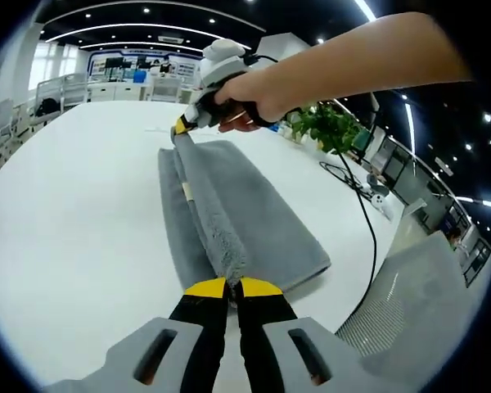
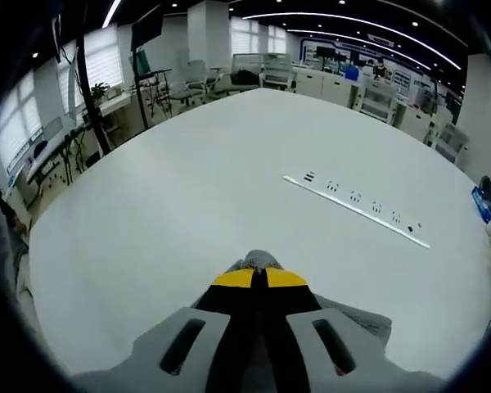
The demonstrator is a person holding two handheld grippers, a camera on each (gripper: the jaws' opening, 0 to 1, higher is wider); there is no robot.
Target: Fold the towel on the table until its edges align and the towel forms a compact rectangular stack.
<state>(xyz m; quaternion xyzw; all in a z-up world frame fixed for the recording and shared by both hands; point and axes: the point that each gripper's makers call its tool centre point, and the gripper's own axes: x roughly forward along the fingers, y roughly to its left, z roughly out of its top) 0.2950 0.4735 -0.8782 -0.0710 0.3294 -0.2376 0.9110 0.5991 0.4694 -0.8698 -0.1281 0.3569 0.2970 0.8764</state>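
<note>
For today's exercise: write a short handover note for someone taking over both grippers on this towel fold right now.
Left gripper: shut on the near end of the towel.
Right gripper: shut on the far end.
Towel: on the white table, a raised fold stretched between the grippers.
Done: partly folded lengthwise.
Left: lay the fold over, align the edges, fold again to a compact rectangle.

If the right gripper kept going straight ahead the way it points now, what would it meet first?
Bare white table, most likely. The right gripper, shut on the grey towel, faces nothing nearer; depth is unclear.

No text, label or number is legible (background signs too blurred).
</note>
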